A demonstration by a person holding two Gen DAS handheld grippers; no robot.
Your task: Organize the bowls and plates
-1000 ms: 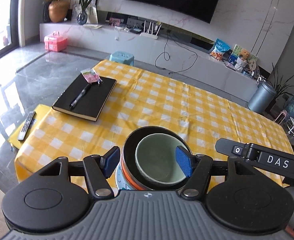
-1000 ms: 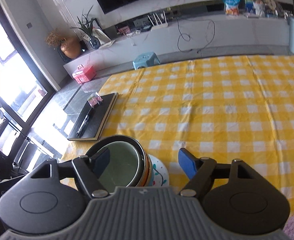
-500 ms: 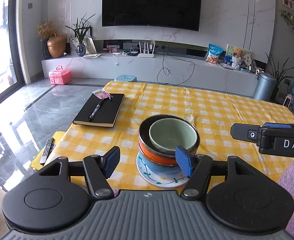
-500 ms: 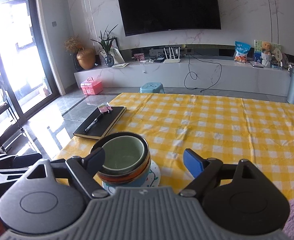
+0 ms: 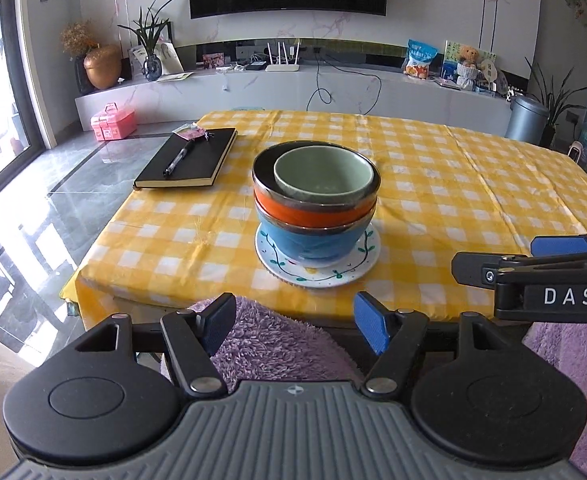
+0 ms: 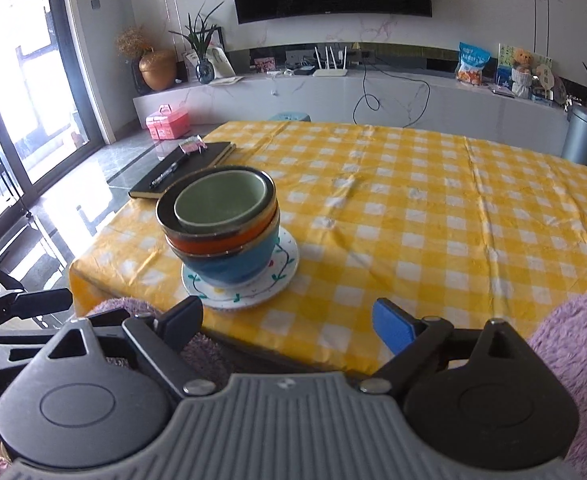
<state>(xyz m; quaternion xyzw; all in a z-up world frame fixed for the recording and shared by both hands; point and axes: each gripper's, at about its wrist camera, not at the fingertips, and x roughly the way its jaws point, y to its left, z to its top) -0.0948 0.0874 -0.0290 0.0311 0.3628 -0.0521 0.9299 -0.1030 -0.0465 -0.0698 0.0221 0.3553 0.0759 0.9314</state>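
Note:
A stack stands near the front edge of the yellow checked table [image 5: 453, 184]: a white plate with a vine pattern [image 5: 289, 270], a blue bowl [image 5: 313, 240], an orange bowl [image 5: 305, 211] and a pale green bowl [image 5: 323, 178] nested on top. The same stack shows in the right wrist view [image 6: 221, 232] on its plate [image 6: 253, 294]. My left gripper [image 5: 295, 326] is open and empty, held back off the table's edge. My right gripper [image 6: 289, 322] is open and empty, also back from the edge, and shows from the side in the left wrist view [image 5: 541, 264].
A black notebook [image 5: 191, 160] with a pen [image 5: 177, 157] lies at the table's left side. Purple fluffy fabric [image 5: 277, 348] lies below the grippers. A TV console [image 5: 293, 92] and a grey bin [image 5: 527, 120] stand beyond the table.
Both grippers have pulled back and away from the bowl stack, off the table's front edge. The stack stays in place on the plate.

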